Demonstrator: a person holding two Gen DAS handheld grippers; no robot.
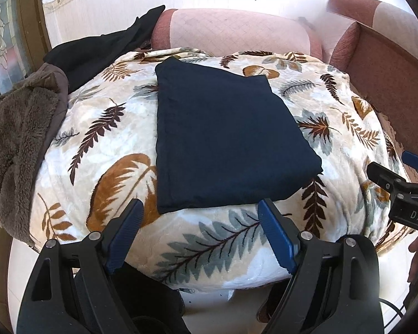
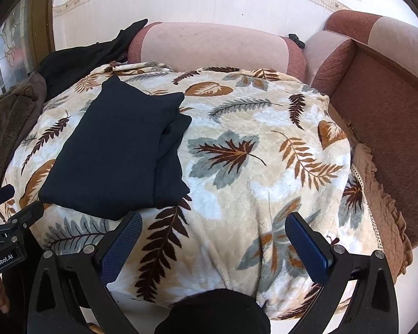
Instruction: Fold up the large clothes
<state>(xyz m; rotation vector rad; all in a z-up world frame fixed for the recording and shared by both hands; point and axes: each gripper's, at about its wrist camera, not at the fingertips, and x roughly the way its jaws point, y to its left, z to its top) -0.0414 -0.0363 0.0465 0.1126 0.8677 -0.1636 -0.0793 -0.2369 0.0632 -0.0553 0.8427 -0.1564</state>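
Note:
A dark navy garment (image 1: pixel 225 142) lies folded into a flat rectangle on a leaf-patterned blanket (image 1: pixel 97 128). In the right wrist view the garment (image 2: pixel 117 156) sits at the left, with a folded layer showing along its right edge. My left gripper (image 1: pixel 200 208) is open and empty, held just in front of the garment's near edge. My right gripper (image 2: pixel 214 221) is open and empty over the blanket (image 2: pixel 264 144), to the right of the garment. Each gripper shows at the edge of the other's view.
A brown fleece garment (image 1: pixel 16 142) and a black garment (image 1: pixel 97 53) are piled at the left. A pink and brown sofa back (image 1: pixel 231 30) stands behind, and a brown sofa seat (image 2: pixel 390 128) lies to the right.

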